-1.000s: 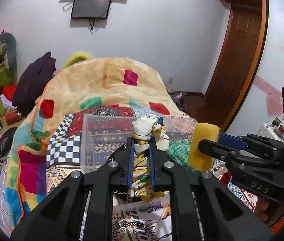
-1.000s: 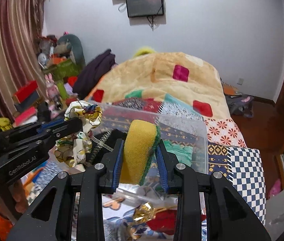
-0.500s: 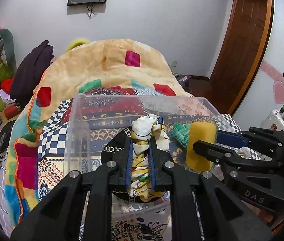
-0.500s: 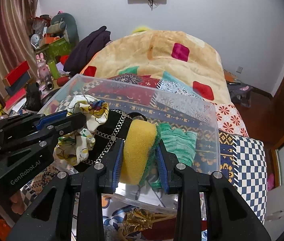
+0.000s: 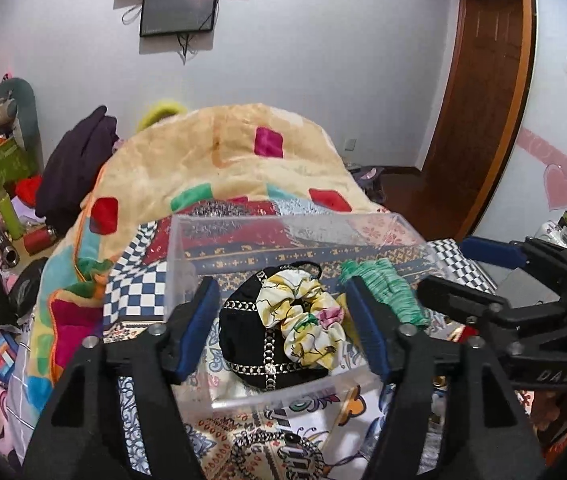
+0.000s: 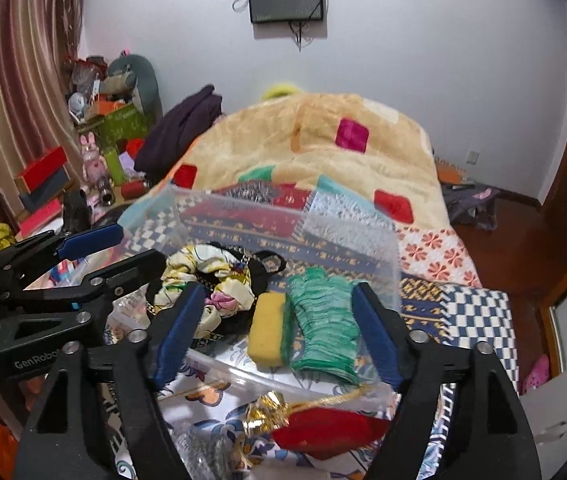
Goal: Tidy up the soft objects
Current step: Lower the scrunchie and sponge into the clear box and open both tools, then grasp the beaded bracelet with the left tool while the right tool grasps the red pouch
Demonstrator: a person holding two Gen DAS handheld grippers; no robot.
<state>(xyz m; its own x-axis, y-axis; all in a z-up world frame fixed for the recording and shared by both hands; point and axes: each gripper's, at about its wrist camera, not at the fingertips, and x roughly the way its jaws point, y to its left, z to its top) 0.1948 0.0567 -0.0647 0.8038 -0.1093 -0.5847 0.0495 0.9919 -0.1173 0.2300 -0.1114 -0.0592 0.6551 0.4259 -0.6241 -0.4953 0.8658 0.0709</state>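
Note:
A clear plastic box (image 5: 295,228) (image 6: 363,236) sits on the bed. Inside lie a yellow floral scrunchie (image 5: 303,314) (image 6: 203,276) on a black studded item (image 5: 251,344), a yellow sponge (image 6: 269,330) and a green knitted glove (image 5: 387,292) (image 6: 323,320). My left gripper (image 5: 287,326) is open and empty just above the scrunchie; it also shows in the right wrist view (image 6: 123,248). My right gripper (image 6: 279,334) is open and empty above the sponge and glove; it also shows in the left wrist view (image 5: 463,272).
A patchwork quilt (image 5: 219,168) (image 6: 323,148) covers the bed behind the box. A red pouch with gold trim (image 6: 323,428) lies in front of the box. Cluttered shelves and toys (image 6: 95,148) stand at the left. A wooden door (image 5: 479,100) is at the right.
Both grippers have opened: the left let go of the scrunchie and the right let go of the sponge, and both items now lie in the box.

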